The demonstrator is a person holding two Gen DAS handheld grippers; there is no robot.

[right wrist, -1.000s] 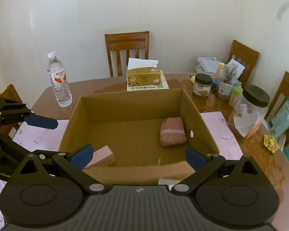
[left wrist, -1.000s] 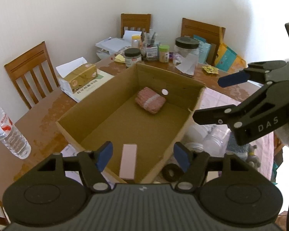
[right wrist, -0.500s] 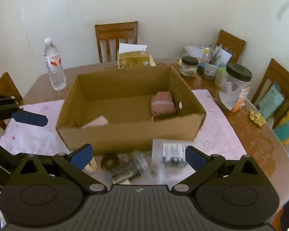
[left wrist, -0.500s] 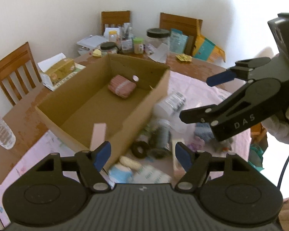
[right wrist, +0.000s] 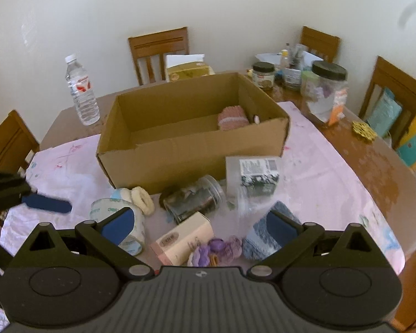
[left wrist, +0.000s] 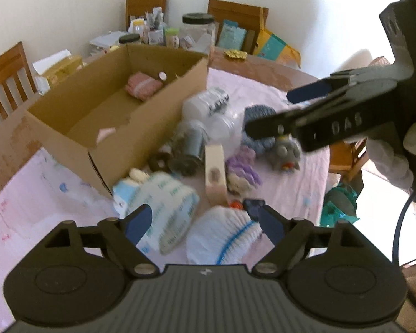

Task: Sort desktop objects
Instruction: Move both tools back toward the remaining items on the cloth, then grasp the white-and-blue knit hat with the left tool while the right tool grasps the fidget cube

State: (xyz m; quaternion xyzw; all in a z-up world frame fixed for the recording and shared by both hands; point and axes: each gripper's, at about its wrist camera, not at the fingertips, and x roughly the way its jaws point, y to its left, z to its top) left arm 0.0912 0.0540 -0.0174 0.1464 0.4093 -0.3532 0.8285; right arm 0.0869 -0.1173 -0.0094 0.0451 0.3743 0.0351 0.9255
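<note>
A cardboard box (right wrist: 191, 136) stands open on the pink cloth (right wrist: 319, 172) covering the near part of the surface, with a pink knitted bundle (right wrist: 233, 118) lying in its far right corner. The loose things lie in a heap just in front of the box: a clear jar (right wrist: 194, 201) on its side, a cream box (right wrist: 183, 238) near it, a plastic packet (right wrist: 256, 177) with a printed label to the right, a blue knitted piece (right wrist: 260, 238), a purple knitted piece (right wrist: 222, 249), a cream hair tie (right wrist: 142, 199) and a white roll (right wrist: 116, 216) in printed wrap to the left.

The left hand-held gripper (left wrist: 205, 227) hovers above a white cap (left wrist: 222, 236) with a blue stripe; its jaws are opening and nothing is pressed between them. The right hand-held gripper (right wrist: 199, 223) stands wide over the cream box and the purple piece, holding nothing.

On the bare wood beyond, a water bottle (right wrist: 81, 93) stands to the left of the box, a tissue box (right wrist: 188, 70) is behind it, and jars (right wrist: 326, 88) crowd the far right.
</note>
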